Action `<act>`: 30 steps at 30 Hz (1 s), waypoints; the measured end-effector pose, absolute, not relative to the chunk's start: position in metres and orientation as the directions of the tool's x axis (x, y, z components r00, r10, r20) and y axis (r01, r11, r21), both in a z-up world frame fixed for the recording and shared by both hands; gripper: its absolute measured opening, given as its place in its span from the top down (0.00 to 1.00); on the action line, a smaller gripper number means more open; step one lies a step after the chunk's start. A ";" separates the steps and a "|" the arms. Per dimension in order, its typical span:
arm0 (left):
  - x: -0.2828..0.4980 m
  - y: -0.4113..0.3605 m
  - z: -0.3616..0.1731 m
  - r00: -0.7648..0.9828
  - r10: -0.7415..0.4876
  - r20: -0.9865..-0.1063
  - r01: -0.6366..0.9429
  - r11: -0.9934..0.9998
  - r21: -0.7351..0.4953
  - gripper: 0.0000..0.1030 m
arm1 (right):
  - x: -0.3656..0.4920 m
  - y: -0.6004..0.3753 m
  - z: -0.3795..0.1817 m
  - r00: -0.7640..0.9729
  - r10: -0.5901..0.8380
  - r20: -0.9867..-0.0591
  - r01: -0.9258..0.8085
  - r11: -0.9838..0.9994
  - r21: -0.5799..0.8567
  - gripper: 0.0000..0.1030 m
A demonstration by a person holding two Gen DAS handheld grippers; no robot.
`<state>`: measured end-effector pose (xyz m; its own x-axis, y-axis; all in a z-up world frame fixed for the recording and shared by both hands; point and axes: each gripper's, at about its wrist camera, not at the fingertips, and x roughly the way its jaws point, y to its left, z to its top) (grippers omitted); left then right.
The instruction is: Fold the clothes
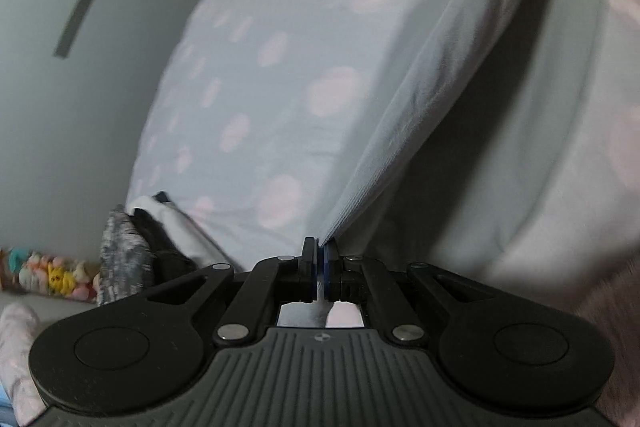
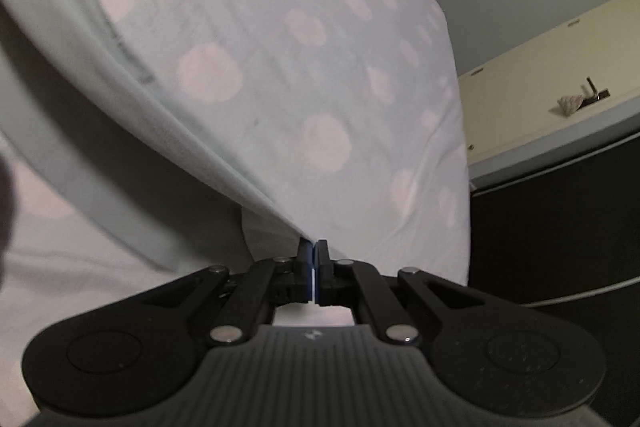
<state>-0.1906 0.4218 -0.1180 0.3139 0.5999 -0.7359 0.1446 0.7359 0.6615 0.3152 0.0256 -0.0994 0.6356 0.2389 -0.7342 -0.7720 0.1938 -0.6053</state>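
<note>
Item one, the spotted garment (image 1: 280,75): pale blue-white cloth with pink dots, and the landmark for everything I list here. I see it lifted and stretched, one taut folded edge running away from each set of tongs, with a shadowed hollow under that edge in both views.

Item two, left gripper (image 1: 320,259): its black fingers are pressed together on the garment's edge, the fabric pinched between the blue pads.

Item three, right gripper (image 2: 313,259): likewise clamped, the garment's edge caught at the fingertips, the cloth fanning up and away from that point.

Item four, pile of clothes (image 1: 136,239): grey-mottled, black and white pieces, below the garment's lower left corner in my left view.

Item five, pastel clutter (image 1: 52,275): left of that pile, too blurred to identify; possibly small soft toys.

Item six, cream cabinet (image 2: 552,87): right of the garment in my right view, above a dark panel (image 2: 560,219).
</note>
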 end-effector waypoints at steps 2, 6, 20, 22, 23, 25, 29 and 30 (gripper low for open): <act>-0.194 0.414 -0.131 0.294 0.590 -0.752 0.199 0.732 0.652 0.97 | 0.293 0.018 -0.104 0.635 0.235 -0.736 -0.772 0.207 -0.600 1.00; -0.197 0.404 -0.152 0.257 0.559 -0.788 0.273 0.741 0.614 0.97 | 0.251 -0.009 -0.113 0.647 0.227 -0.728 -0.762 0.227 -0.607 0.99; -0.210 0.410 -0.170 0.131 0.456 -0.880 0.309 0.825 0.473 0.78 | 0.248 -0.014 -0.135 0.647 0.211 -0.733 -0.762 0.213 -0.612 0.99; -0.211 0.413 -0.171 0.128 0.453 -0.882 0.296 0.832 0.470 0.67 | 0.247 -0.016 -0.136 0.645 0.208 -0.736 -0.764 0.214 -0.609 0.99; -0.211 0.414 -0.171 0.127 0.451 -0.883 0.289 0.835 0.468 0.57 | 0.247 -0.017 -0.137 0.644 0.208 -0.737 -0.765 0.216 -0.607 0.99; -0.212 0.417 -0.172 0.125 0.448 -0.885 0.276 0.841 0.464 0.48 | 0.247 -0.019 -0.138 0.642 0.206 -0.739 -0.766 0.219 -0.604 0.99; -0.215 0.422 -0.173 0.121 0.441 -0.889 0.250 0.854 0.457 0.46 | 0.284 0.024 -0.104 0.648 0.196 -0.736 -0.760 0.230 -0.608 0.99; -0.214 0.423 -0.175 0.118 0.446 -0.887 0.247 0.852 0.461 0.46 | 0.282 0.021 -0.104 0.649 0.197 -0.735 -0.759 0.232 -0.608 0.99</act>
<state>-0.2142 0.4235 -0.1750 0.1178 0.4459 -0.8873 0.2467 0.8524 0.4611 0.2816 0.0212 -0.1038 0.6489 0.1968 -0.7349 -0.7591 0.2318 -0.6082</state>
